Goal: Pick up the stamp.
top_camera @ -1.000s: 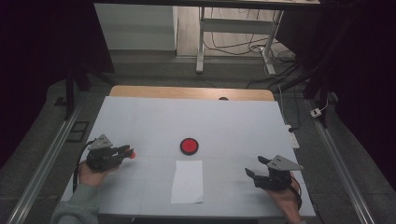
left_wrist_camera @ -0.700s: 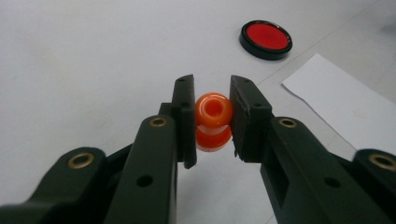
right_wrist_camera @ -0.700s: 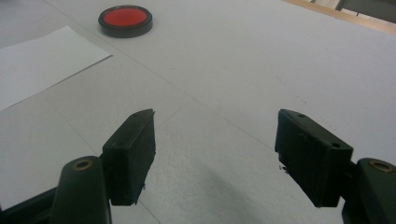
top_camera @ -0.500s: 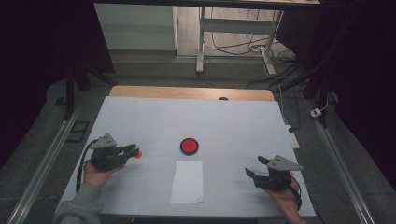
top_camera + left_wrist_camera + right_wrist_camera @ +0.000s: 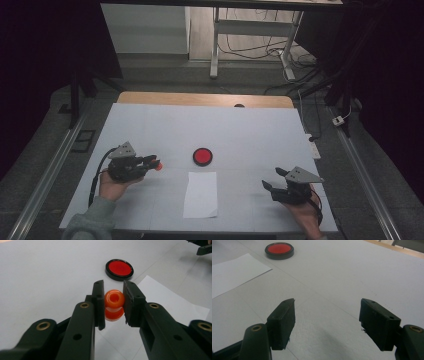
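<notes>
Okay, left tongs [image 5: 154, 161] first: I've got them pinching a small orange spool-shaped piece [image 5: 114, 304], one pad on each side of it, pads pressed onto its flanks. In the left gripper view the piece sits right between the jaw tips with its open hole facing the camera, and it looks lifted clear of the table [image 5: 150, 125]; in the high view it pokes out as an orange dot at the tips. The hand [image 5: 114, 184] under these tongs comes in from the bottom left, grey sleeve showing.

Ahead of the left tongs, a little past the orange piece, lies a round red disc with a black rim [image 5: 119, 269], flat on the table. To the right of those tongs and nearer to me is a white sheet of paper [image 5: 201, 194], lying flat, just below the disc in the high view and apart from it.

Right tongs [image 5: 272, 181]: spread wide, nothing between the pads, just bare table under them in the right gripper view. They sit low near the table's front right corner, well apart from the paper. From these tongs the paper is off to the left and the red disc is farther away, up and left.
</notes>
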Tool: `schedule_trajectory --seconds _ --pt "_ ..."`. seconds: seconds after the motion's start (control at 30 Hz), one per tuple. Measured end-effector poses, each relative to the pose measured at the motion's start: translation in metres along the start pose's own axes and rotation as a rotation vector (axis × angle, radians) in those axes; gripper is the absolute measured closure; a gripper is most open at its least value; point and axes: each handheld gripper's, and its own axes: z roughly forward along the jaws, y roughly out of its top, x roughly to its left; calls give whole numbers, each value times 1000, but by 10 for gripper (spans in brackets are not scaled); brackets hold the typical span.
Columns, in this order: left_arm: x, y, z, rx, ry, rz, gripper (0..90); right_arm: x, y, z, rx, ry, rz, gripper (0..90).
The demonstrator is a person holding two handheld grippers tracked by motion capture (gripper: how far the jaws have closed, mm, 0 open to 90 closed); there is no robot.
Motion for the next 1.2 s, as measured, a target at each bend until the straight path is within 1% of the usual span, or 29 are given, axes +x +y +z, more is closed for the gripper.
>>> schedule_trajectory --seconds 0.03,0.1,0.13,0.33,0.5,0.63,0.8,0.9,1.0,1.2 --pt "-2 2 3 -1 -11 -1 724 0 0 0 0 0 0 284" --pt "-3 3 4 -1 -19 0 724 0 0 0 4 -1 -2 284" --pt "-5 5 7 2 -27 7 724 0 0 0 -1 0 2 284" --pt "-11 10 14 4 -50 22 724 0 1 0 -2 1 3 285" --pt "-17 15 18 -11 -54 45 724 1 2 1 -3 0 1 285" --pt "-21 18 21 -8 -64 54 724 1 2 1 -6 2 3 285" --pt "-28 20 28 6 -83 70 724 2 2 0 -9 0 -1 285" --pt "-33 21 32 9 -107 76 724 1 2 0 -11 1 2 286" --pt "-38 22 37 18 -119 87 724 2 2 0 -7 0 -1 286" --pt "-44 25 46 35 -129 103 723 2 2 0 -8 1 2 286"
